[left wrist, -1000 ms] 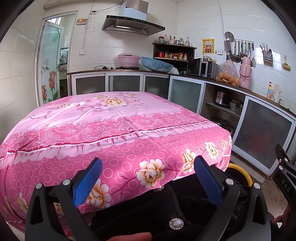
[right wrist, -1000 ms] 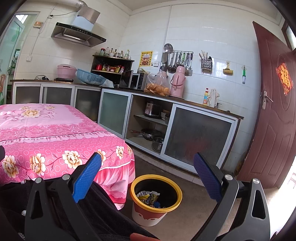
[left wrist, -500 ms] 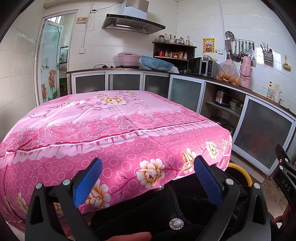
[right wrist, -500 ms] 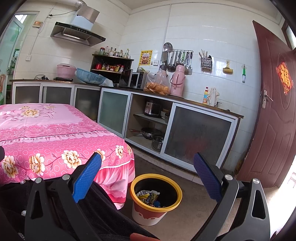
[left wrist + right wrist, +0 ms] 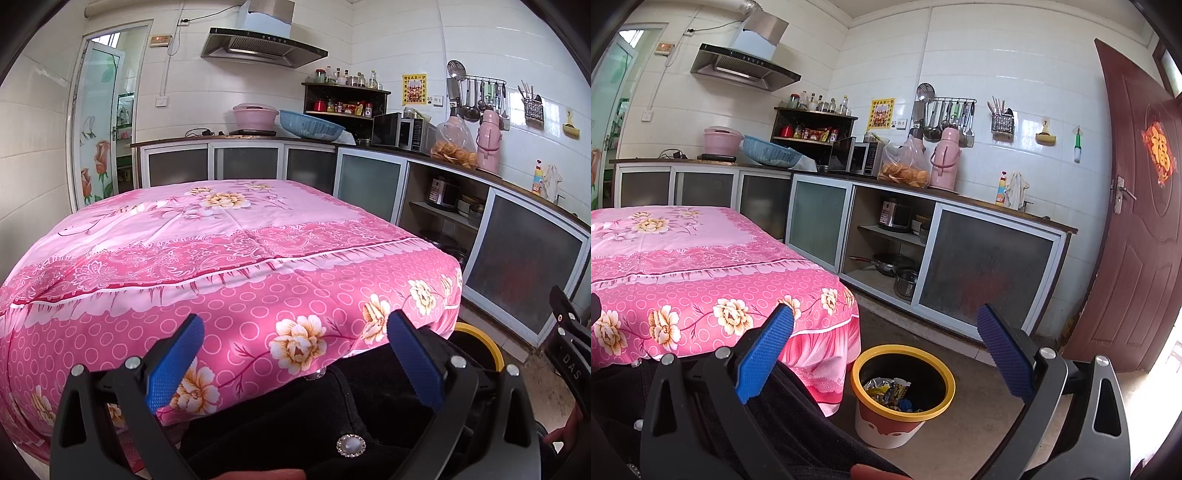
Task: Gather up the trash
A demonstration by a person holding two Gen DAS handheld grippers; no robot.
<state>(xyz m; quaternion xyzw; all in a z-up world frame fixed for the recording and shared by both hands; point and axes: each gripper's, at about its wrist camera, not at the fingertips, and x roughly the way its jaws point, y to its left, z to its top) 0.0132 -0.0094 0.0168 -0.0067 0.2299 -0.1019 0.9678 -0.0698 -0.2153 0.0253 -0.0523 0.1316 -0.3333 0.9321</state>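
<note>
Both claws gape with nothing between their blue pads — the left claw (image 5: 295, 360) faces the pink floral bench (image 5: 229, 236), the right claw (image 5: 884, 350) hangs above the yellow-rimmed bin (image 5: 903, 395), where wrappers (image 5: 886, 389) lie on the floor right of the bench.

"DAS" on the right tool (image 5: 569, 354); "福" on the door (image 5: 1137, 236).
</note>
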